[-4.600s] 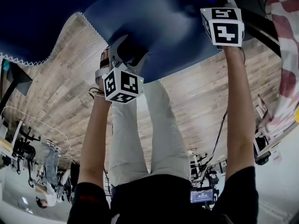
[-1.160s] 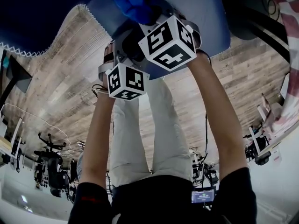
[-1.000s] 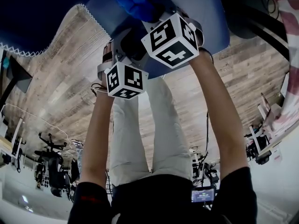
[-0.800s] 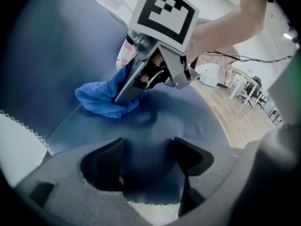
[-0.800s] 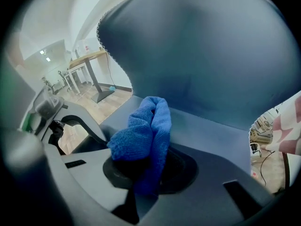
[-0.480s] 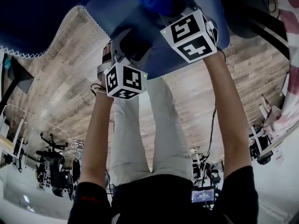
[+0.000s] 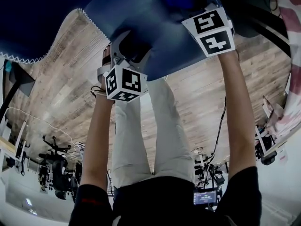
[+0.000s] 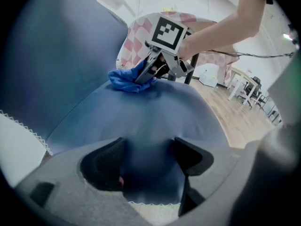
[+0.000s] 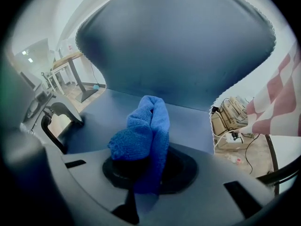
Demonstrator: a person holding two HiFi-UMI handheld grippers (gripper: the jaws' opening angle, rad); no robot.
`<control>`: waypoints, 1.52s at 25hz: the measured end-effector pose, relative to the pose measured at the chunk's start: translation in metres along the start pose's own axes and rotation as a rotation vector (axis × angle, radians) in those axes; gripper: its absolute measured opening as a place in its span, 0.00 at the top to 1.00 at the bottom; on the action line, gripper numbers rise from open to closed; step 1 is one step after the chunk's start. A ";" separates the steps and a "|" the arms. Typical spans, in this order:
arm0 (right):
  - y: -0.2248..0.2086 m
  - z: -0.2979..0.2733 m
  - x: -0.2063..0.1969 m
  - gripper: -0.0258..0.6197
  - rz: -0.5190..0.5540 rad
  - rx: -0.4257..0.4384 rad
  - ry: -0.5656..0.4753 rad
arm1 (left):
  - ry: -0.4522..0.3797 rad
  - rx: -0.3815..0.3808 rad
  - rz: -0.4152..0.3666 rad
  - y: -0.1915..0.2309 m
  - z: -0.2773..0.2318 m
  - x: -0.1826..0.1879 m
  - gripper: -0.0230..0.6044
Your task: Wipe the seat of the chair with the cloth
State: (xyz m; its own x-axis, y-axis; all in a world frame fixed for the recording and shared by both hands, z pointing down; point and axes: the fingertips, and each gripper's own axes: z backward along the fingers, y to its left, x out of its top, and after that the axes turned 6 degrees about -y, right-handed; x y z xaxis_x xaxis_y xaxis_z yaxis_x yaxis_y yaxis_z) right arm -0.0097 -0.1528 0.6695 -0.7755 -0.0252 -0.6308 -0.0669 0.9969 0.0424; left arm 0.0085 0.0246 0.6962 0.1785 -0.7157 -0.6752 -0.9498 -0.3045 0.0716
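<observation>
Wood-plank flooring (image 7: 61, 79) runs under everything, with office chairs (image 7: 54, 166) and desks far off at its edge. Biggest in the scene is a blue chair: its dark backrest (image 7: 28, 18) fills the upper left of the head view, trimmed with a zigzag edge, and its lighter blue seat (image 7: 141, 18) spreads out in front of it. A red-and-white checked sheet (image 7: 287, 13) hangs to the right, near the chair. The person stands at the seat's front, legs in pale trousers (image 7: 141, 140), both bare forearms reaching out over the chair.

The left gripper (image 8: 146, 157) sits at the seat's front edge. Its jaws stand wide apart, with the front of the seat lying in the gap between them. Whether the pads press on the fabric cannot be told.

The right gripper (image 9: 141, 168) is farther in, over the back part of the seat near the backrest. Its jaws are closed on a bunched blue cloth (image 9: 143, 135), which sticks out past the tips and rests against the seat.
</observation>
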 end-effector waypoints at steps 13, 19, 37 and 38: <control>-0.068 0.027 -0.033 0.87 -0.114 -0.218 0.070 | -0.003 0.000 -0.002 0.000 0.000 0.001 0.43; -0.064 0.026 -0.032 0.87 -0.113 -0.253 0.085 | -0.004 -0.001 -0.001 -0.001 0.000 0.000 0.43; 0.051 0.070 -0.087 0.87 -0.391 -0.104 0.276 | 0.030 -0.107 0.268 0.005 0.007 0.004 0.47; 0.059 0.074 -0.089 0.87 -0.417 -0.091 0.284 | 0.056 -0.122 0.278 0.003 0.011 0.003 0.47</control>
State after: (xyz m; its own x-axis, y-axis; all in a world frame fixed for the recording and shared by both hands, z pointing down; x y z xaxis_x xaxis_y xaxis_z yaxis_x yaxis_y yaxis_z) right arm 0.1020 -0.0859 0.6709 -0.8103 -0.4516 -0.3735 -0.4516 0.8873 -0.0931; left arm 0.0032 0.0282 0.6867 -0.0666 -0.8145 -0.5763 -0.9270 -0.1632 0.3378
